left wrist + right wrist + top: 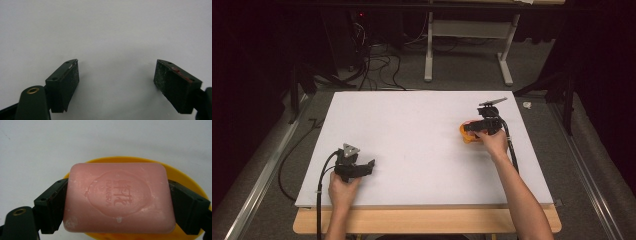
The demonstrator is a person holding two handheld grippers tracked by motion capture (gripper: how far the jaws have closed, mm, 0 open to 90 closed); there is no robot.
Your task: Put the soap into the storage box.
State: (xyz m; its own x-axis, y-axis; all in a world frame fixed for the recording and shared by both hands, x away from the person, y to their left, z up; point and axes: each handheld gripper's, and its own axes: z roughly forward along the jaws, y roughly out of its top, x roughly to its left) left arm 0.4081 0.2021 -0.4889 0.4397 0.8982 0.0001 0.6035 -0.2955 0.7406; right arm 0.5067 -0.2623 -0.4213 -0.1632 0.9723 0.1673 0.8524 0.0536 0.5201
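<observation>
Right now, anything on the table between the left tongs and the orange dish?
Nothing. In the high view the white tabletop lies bare between the left tongs and the round orange plastic dish under the right tongs.

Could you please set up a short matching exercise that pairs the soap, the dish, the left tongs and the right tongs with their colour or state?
Things:
1. soap bar
2. dish
3. left tongs
4. right tongs

Colour or state:
A. open, with nothing but the white table between the jaws
B. pink, with a stamped emblem
C. orange-yellow, lying under the soap
D. closed on the two ends of the soap

Pairs: 1-B, 2-C, 3-A, 4-D
</observation>
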